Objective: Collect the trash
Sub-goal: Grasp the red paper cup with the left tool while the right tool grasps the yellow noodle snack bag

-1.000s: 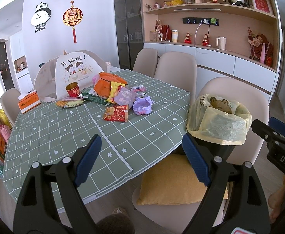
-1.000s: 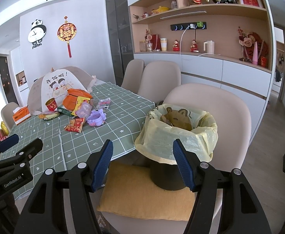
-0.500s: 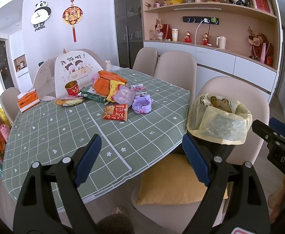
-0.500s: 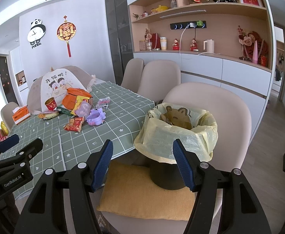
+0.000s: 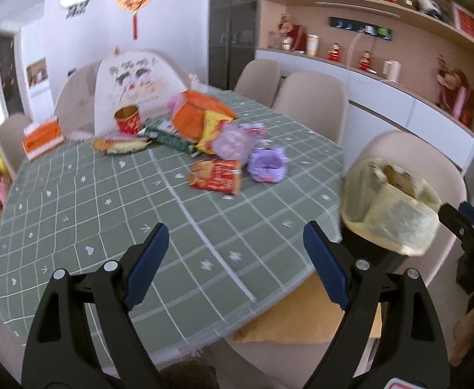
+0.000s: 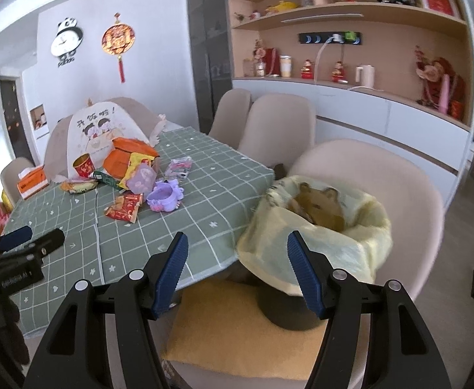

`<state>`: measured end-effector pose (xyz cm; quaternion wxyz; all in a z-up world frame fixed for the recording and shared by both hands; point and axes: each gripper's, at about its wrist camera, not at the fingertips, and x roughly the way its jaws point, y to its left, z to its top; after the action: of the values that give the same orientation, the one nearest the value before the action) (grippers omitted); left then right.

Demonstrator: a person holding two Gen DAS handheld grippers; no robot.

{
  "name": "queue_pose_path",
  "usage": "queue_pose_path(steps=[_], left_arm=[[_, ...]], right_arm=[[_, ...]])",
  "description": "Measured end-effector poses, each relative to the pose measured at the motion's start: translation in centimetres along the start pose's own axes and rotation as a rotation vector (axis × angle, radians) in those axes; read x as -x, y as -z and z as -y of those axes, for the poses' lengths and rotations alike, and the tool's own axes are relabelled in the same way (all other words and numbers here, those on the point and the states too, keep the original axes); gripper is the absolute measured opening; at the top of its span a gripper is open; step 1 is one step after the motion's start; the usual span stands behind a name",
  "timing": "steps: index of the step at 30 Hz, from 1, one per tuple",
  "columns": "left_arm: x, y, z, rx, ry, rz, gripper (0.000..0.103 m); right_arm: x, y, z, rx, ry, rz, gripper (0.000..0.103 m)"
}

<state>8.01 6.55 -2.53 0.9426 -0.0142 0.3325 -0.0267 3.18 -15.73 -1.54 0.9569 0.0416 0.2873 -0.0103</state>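
Since the earlier frames, both grippers have moved forward toward the table: the trash pile looks larger in the left wrist view, which is now motion-blurred, and the bin has slid toward 3 o'clock there. Nothing on the tablecloth has shifted.

The left gripper hangs over the near edge of the green checked table, its blue-padded jaws spread wide and empty. The right gripper is likewise wide apart and holds nothing; it hangs between the table edge and the trash bin.

The trash lies clustered at about 12 o'clock in the left view, well apart from both grippers. Nearest is a red snack wrapper, with a purple plastic tray just beside it at 3 o'clock. Behind them sit a pale purple packet, a yellow bag, an orange bag, a dark green wrapper and a yellow-orange wrapper. A red paper cup stands upright at 11 o'clock, before a white mesh food cover. An orange tissue box sits near the table's far edge at 10 o'clock.

The bin, lined with a yellow bag, stands on a yellow cushion on a beige chair at the table's 3 o'clock side.
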Motion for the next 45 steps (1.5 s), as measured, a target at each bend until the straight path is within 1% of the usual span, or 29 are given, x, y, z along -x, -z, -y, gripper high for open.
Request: queue_pose_path(steps=[4, 5, 7, 8, 9, 12, 13, 14, 15, 16, 18, 20, 21, 23, 24, 25, 26, 29, 30, 32, 33, 35, 37, 40, 41, 42, 43, 44, 45], left_arm=[[-2.9, -1.8, -4.7, 0.071, -0.049, -0.015, 0.081], [-3.9, -2.6, -6.4, 0.095, -0.064, -0.016, 0.081], [-5.6, -3.7, -9.1, 0.128, -0.074, -0.014, 0.081], [-6.9, -4.6, -11.2, 0.148, -0.071, -0.007, 0.082], [-7.8, -5.1, -12.5, 0.158, -0.066, -0.002, 0.083], [-12.1, -7.7, -17.8, 0.178, -0.019, -0.009, 0.087], [-13.2, -8.5, -19.0, 0.179, -0.015, -0.011, 0.087], [-14.9, -9.7, -21.2, 0.178, -0.018, -0.011, 0.087], [-15.8, -10.3, -22.2, 0.177, -0.019, -0.021, 0.087], [-17.5, -11.5, -23.8, 0.173, -0.006, -0.052, 0.087], [-19.6, -13.1, -25.3, 0.152, 0.032, -0.093, 0.087], [-21.0, -15.1, -26.3, 0.128, 0.08, -0.115, 0.085], [-21.6, -16.1, -26.8, 0.127, 0.097, -0.12, 0.084], [-22.9, -18.2, -27.8, 0.139, 0.14, -0.121, 0.075], [-23.7, -19.0, -28.3, 0.148, 0.152, -0.121, 0.074], [-24.5, -19.6, -28.6, 0.159, 0.152, -0.125, 0.07], [-25.9, -20.3, -29.0, 0.174, 0.151, -0.138, 0.063], [-28.7, -20.5, -29.3, 0.198, 0.136, -0.192, 0.051], [-29.3, -20.3, -29.4, 0.211, 0.131, -0.21, 0.049], [-30.6, -19.8, -29.4, 0.224, 0.118, -0.259, 0.037], [-30.8, -19.7, -29.4, 0.224, 0.102, -0.268, 0.033], [-30.9, -19.2, -29.4, 0.256, 0.055, -0.299, 0.012], [-29.8, -19.1, -29.6, 0.284, 0.047, -0.303, 0.004], [-25.9, -19.2, -29.9, 0.269, 0.008, -0.237, 0.004], [-23.6, -19.1, -30.5, 0.286, -0.008, -0.208, 0.004], [-22.4, -18.9, -30.8, 0.3, -0.015, -0.196, 0.004], [-21.0, -18.7, -31.3, 0.311, -0.029, -0.184, 0.004], [-19.0, -18.3, -32.2, 0.32, -0.062, -0.166, 0.004], [-18.0, -18.0, -32.7, 0.325, -0.081, -0.16, 0.004]], right_arm=[[-4.1, -2.0, -2.8, 0.043, -0.05, -0.042, 0.06], [-4.9, -2.6, -3.3, 0.048, -0.062, -0.051, 0.06], [-6.9, -3.7, -4.6, 0.063, -0.082, -0.062, 0.06], [-8.1, -4.3, -5.5, 0.076, -0.088, -0.064, 0.06], [-9.2, -4.8, -6.3, 0.087, -0.089, -0.065, 0.06], [-12.2, -6.1, -8.2, 0.109, -0.089, -0.077, 0.06], [-13.1, -6.4, -8.8, 0.115, -0.084, -0.078, 0.06], [-14.1, -6.9, -9.6, 0.126, -0.076, -0.08, 0.06], [-15.2, -7.4, -10.3, 0.137, -0.068, -0.084, 0.06], [-16.3, -7.8, -11.0, 0.147, -0.059, -0.093, 0.06], [-18.3, -8.3, -12.3, 0.16, -0.034, -0.121, 0.06], [-20.3, -8.6, -13.5, 0.172, -0.022, -0.158, 0.06], [-21.1, -8.7, -14.1, 0.179, -0.016, -0.172, 0.06], [-22.5, -8.9, -15.3, 0.199, 0.003, -0.182, 0.06], [-23.2, -8.9, -16.0, 0.208, 0.009, -0.181, 0.06], [-23.6, -8.9, -16.5, 0.212, 0.007, -0.179, 0.06], [-24.4, -8.9, -17.3, 0.217, 0.0, -0.176, 0.06], [-26.0, -8.5, -18.6, 0.233, -0.045, -0.186, 0.06], [-26.5, -8.3, -19.1, 0.248, -0.062, -0.189, 0.06], [-27.1, -8.2, -20.1, 0.28, -0.106, -0.173, 0.06], [-27.3, -8.2, -20.6, 0.296, -0.133, -0.157, 0.06], [-27.7, -8.5, -21.5, 0.302, -0.182, -0.164, 0.06], [-27.9, -9.0, -22.4, 0.301, -0.255, -0.172, 0.06], [-28.1, -10.4, -24.9, 0.345, -0.379, -0.152, 0.06], [-28.6, -10.8, -26.1, 0.362, -0.449, -0.172, 0.06], [-29.2, -11.1, -27.2, 0.372, -0.497, -0.196, 0.06], [-29.9, -11.3, -28.3, 0.382, -0.538, -0.221, 0.06], [-30.8, -11.5, -29.8, 0.4, -0.585, -0.25, 0.06], [-31.5, -11.7, -31.0, 0.418, -0.618, -0.267, 0.06]])
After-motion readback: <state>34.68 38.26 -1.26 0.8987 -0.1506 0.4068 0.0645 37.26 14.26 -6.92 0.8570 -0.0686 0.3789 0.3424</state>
